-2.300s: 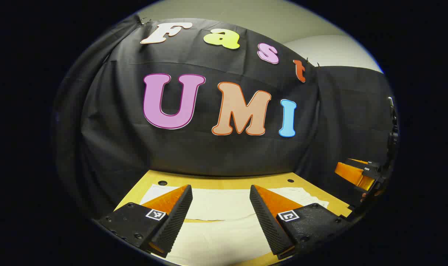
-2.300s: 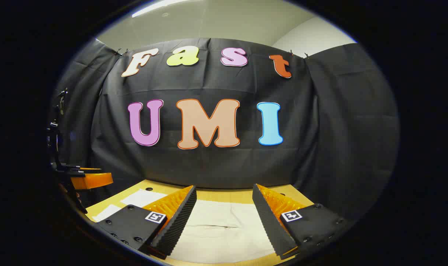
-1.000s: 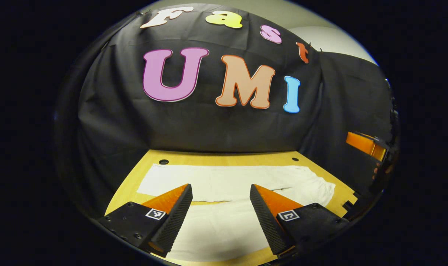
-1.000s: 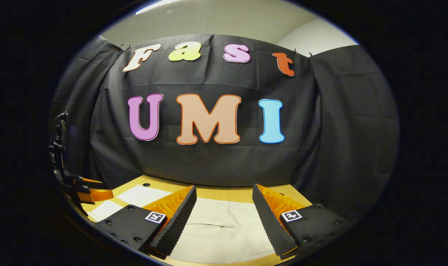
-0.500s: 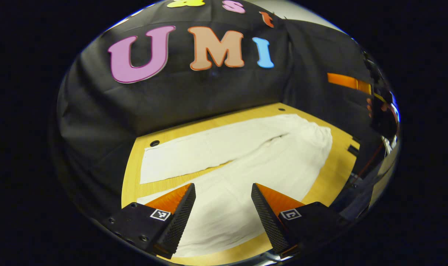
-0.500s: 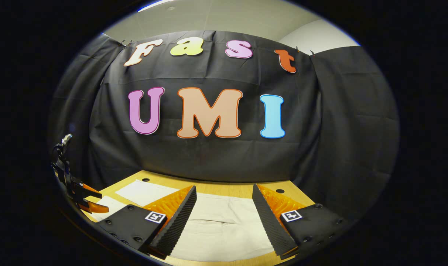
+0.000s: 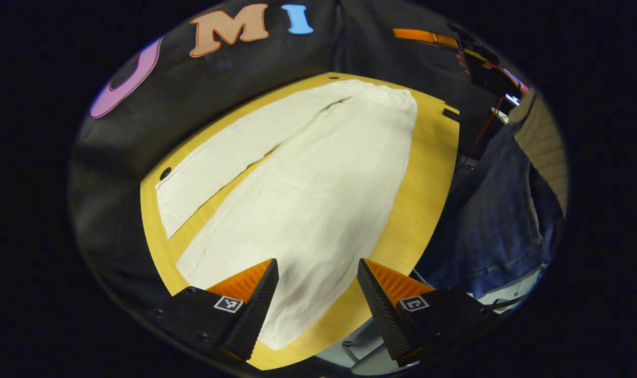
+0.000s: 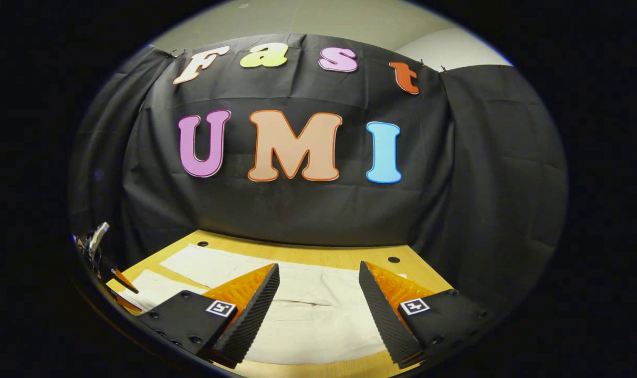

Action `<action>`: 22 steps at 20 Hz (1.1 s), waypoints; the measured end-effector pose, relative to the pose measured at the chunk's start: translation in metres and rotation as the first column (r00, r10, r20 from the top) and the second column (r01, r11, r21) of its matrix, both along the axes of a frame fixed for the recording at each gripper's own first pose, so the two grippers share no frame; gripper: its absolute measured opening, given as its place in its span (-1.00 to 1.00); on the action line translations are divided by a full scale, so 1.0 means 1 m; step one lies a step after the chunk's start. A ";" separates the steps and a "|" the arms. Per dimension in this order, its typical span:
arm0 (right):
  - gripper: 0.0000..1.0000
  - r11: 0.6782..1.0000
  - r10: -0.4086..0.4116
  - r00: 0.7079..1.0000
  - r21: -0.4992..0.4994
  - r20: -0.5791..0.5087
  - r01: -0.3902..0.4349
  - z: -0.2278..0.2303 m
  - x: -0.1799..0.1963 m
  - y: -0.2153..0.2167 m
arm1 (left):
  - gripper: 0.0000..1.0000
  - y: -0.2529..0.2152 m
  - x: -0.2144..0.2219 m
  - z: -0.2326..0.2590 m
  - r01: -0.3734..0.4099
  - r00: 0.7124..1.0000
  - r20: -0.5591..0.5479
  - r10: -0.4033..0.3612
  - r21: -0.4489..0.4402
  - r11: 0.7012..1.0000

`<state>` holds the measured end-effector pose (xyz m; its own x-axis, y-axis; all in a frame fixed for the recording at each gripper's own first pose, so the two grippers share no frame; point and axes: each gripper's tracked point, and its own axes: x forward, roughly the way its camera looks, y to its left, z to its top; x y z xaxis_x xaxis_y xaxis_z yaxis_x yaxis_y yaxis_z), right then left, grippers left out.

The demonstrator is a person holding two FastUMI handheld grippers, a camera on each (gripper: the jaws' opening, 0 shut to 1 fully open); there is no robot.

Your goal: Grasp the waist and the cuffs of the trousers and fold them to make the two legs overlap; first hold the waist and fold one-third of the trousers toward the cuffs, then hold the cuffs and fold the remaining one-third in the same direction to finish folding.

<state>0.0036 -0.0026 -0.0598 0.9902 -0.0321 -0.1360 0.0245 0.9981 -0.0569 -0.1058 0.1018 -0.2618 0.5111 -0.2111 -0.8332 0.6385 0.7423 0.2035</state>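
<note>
On the wooden table point(image 7: 428, 173) the white trousers point(image 7: 318, 194) lie flat, legs apart, long axis running away from the left gripper point(image 7: 317, 286); its spread, empty fingers hover over the near cuff. The right gripper point(image 8: 318, 291), likewise spread and empty, faces the waist.

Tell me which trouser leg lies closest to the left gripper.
The near leg, running under the open left gripper; the far leg splays off toward the booth wall, bare table between their cuffs.

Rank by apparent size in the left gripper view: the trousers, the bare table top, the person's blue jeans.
1. trousers, largest by far.
2 and 3. table and blue jeans look alike; the table's bare wood is split into strips, so no firm ranking.
</note>
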 end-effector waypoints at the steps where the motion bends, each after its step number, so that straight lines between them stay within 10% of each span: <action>1: 0.96 1.000 0.001 1.000 0.002 -0.006 -0.001 -0.004 0.000 0.001 | 0.83 0.006 -0.004 -0.006 0.018 0.999 -0.035 -0.018 0.021 1.000; 22: 0.95 0.997 0.057 0.995 -0.048 -0.087 -0.061 -0.034 0.014 0.014 | 0.50 0.051 -0.021 -0.064 0.244 0.931 -0.320 -0.173 0.198 0.949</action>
